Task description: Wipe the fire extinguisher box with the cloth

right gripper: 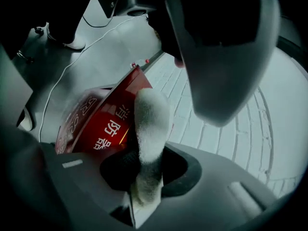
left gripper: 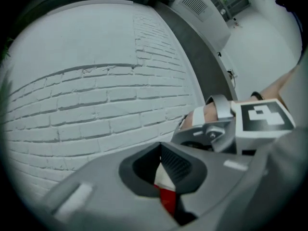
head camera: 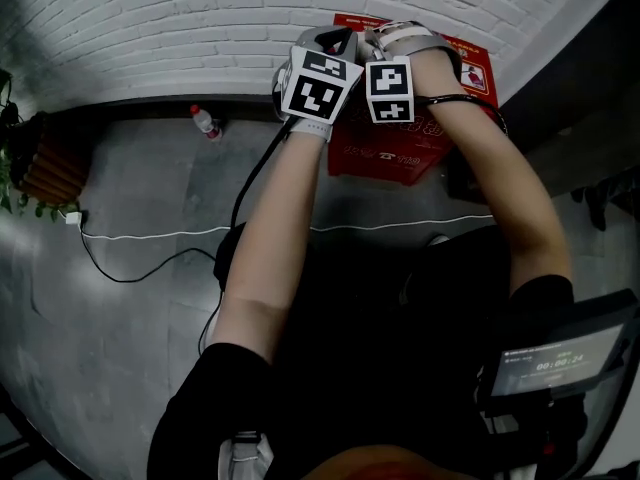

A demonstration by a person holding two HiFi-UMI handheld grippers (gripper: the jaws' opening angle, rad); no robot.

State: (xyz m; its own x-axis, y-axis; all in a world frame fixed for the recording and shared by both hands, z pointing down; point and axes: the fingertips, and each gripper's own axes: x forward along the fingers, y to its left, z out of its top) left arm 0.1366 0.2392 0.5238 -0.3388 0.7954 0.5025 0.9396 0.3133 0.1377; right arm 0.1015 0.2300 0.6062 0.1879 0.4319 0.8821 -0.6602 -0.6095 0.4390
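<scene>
The red fire extinguisher box (head camera: 400, 153) with white lettering stands on the floor against a white brick wall (head camera: 150, 28). Both grippers are held close together over its top. My right gripper (right gripper: 149, 160) is shut on a white fluffy cloth (right gripper: 151, 119), which sticks out past the jaws beside the box's red face (right gripper: 96, 124). My left gripper (left gripper: 161, 150) faces the brick wall, its fingertips touching and nothing held; a strip of the red box (left gripper: 167, 196) shows beneath them. In the head view, the left gripper (head camera: 335, 40) and right gripper (head camera: 385, 38) sit side by side.
A plastic bottle with a red cap (head camera: 205, 121) stands at the wall's foot, left of the box. A white cable (head camera: 200, 233) runs across the grey floor. A potted plant (head camera: 35, 163) is at far left. A dark object (head camera: 470, 183) sits right of the box.
</scene>
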